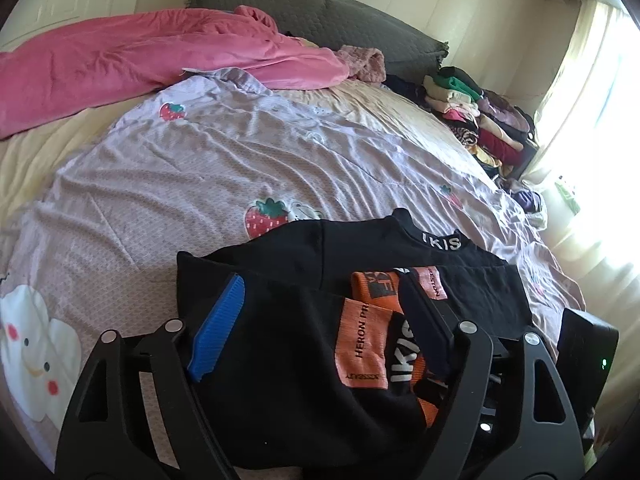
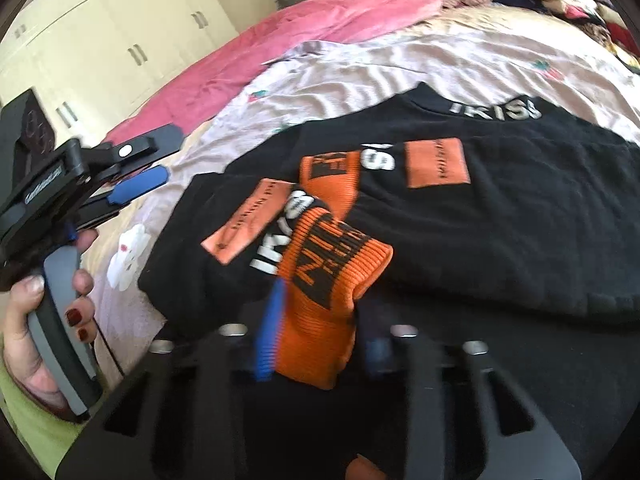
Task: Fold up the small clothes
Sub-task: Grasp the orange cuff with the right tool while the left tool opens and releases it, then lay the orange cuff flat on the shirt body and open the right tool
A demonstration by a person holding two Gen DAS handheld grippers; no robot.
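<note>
Bed: a wide bed under a lilac sheet printed with strawberries; a pink blanket is bunched at the far left, likely pushed aside to leave room for folding
Left hand: a hand grips the grey handle of the left gripper, held off the garment's left edge
Left jaws: released and standing wide, with nothing pinched; black cloth lies between and under the blue pads, which do not press on it
Garment: a small black sweater with orange patches and white lettering lies on the sheet near the bed's front edge, collar pointing away, one sleeve already laid across the chest
Cuff: the orange ribbed cuff of that sleeve is bunched up over the body
Right jaws: the right gripper is clenched on the cuff, probably to carry the sleeve into its fold
Pile: stacked clothes wait along the far right side of the bed, by a bright curtained window
</note>
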